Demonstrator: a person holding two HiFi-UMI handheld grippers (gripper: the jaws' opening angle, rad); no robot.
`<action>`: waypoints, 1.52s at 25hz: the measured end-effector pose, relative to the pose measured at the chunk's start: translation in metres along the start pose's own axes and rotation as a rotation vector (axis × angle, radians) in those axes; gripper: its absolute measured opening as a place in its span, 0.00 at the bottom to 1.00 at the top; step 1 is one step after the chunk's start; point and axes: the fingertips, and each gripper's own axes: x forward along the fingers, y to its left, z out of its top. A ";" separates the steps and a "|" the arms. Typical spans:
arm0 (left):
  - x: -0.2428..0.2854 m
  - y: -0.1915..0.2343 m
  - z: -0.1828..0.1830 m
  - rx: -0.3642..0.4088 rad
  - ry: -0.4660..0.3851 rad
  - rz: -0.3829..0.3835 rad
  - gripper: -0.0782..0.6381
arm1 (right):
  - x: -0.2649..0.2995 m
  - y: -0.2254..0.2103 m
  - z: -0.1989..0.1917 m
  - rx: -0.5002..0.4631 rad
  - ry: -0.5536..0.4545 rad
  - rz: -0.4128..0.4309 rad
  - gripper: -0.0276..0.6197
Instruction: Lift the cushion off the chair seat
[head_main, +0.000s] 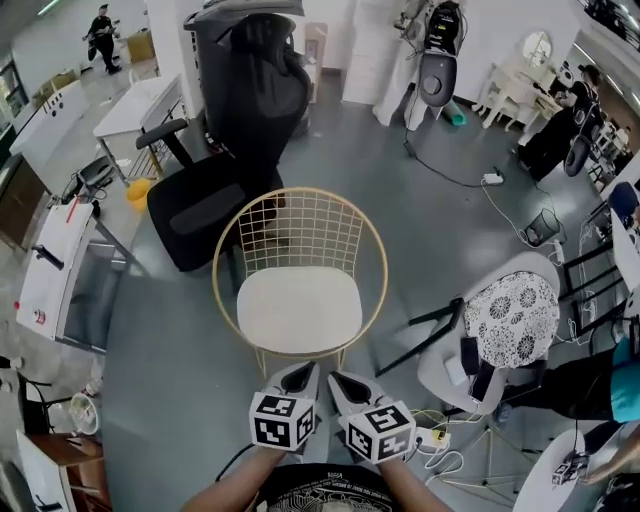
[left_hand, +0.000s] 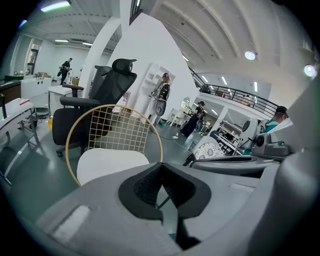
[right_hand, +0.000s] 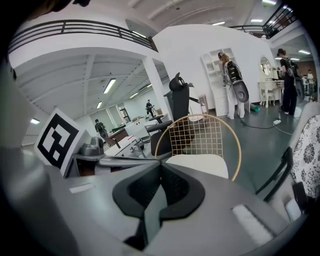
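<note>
The white cushion (head_main: 298, 308) is lying flat on the seat of the gold wire chair (head_main: 302, 228), out in the middle of the grey floor (head_main: 170, 330), with nothing touching it. The person is holding both grippers side by side at the near edge, just short of the chair's front rim and pointing toward the cushion. The left gripper (head_main: 303, 368) is showing its jaws pressed together with nothing between them, and the right gripper (head_main: 340, 378) is looking the same, closed and empty. A black office chair (head_main: 235, 120) is standing just behind the wire chair, far left, and a floral-patterned seat (head_main: 513, 318) is sitting off to the right.
</note>
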 end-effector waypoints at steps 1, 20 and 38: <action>0.004 0.000 0.001 -0.020 -0.007 0.004 0.10 | 0.002 -0.003 0.002 -0.009 0.015 0.018 0.04; 0.082 0.067 -0.061 -0.469 -0.127 0.090 0.11 | 0.091 -0.050 -0.014 -0.175 0.177 0.267 0.04; 0.137 0.147 -0.154 -0.799 -0.286 0.116 0.20 | 0.132 -0.061 -0.057 -0.257 0.295 0.370 0.04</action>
